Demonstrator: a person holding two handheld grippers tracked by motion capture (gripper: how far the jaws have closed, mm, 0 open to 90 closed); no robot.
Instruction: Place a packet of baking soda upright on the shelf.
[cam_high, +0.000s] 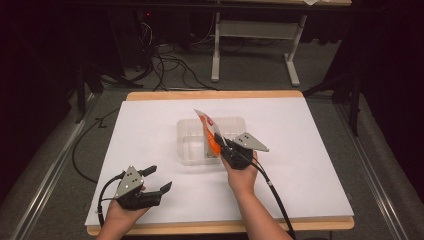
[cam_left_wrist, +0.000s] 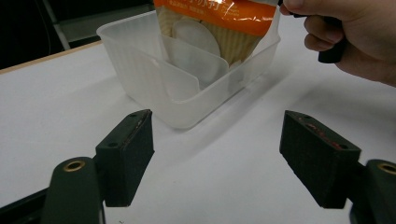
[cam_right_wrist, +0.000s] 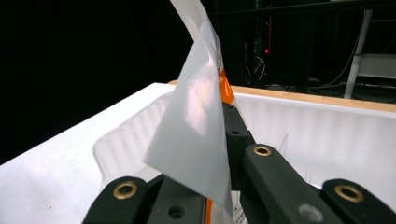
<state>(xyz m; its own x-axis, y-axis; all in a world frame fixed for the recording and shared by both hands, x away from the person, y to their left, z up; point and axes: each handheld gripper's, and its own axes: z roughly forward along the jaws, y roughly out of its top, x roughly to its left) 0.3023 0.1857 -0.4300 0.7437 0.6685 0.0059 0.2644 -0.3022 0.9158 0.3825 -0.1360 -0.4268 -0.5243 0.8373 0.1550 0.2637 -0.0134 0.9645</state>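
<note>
While the left gripper (cam_high: 159, 179) is parked at the near left of the white table (cam_high: 300, 165), its jaws are spread wide with nothing between them, and it's pointed toward the middle. In the left gripper view the two black pads (cam_left_wrist: 126, 154) are seen well apart, just bare table between.

Further right, a clear tub (cam_high: 192, 145) is sat mid-table, with a curved divider (cam_left_wrist: 196, 65) seen inside it.

An orange and white packet (cam_high: 209, 131) is held upright over the tub's right part, its lower end down inside, tilted a bit. It's clamped by the right gripper (cam_high: 224, 146), jaws closed tight on the packet's edge, which is seen up close in the right gripper view (cam_right_wrist: 201, 140). That gripper is gripped by the right hand (cam_high: 243, 175) just at the tub's near right corner.
</note>
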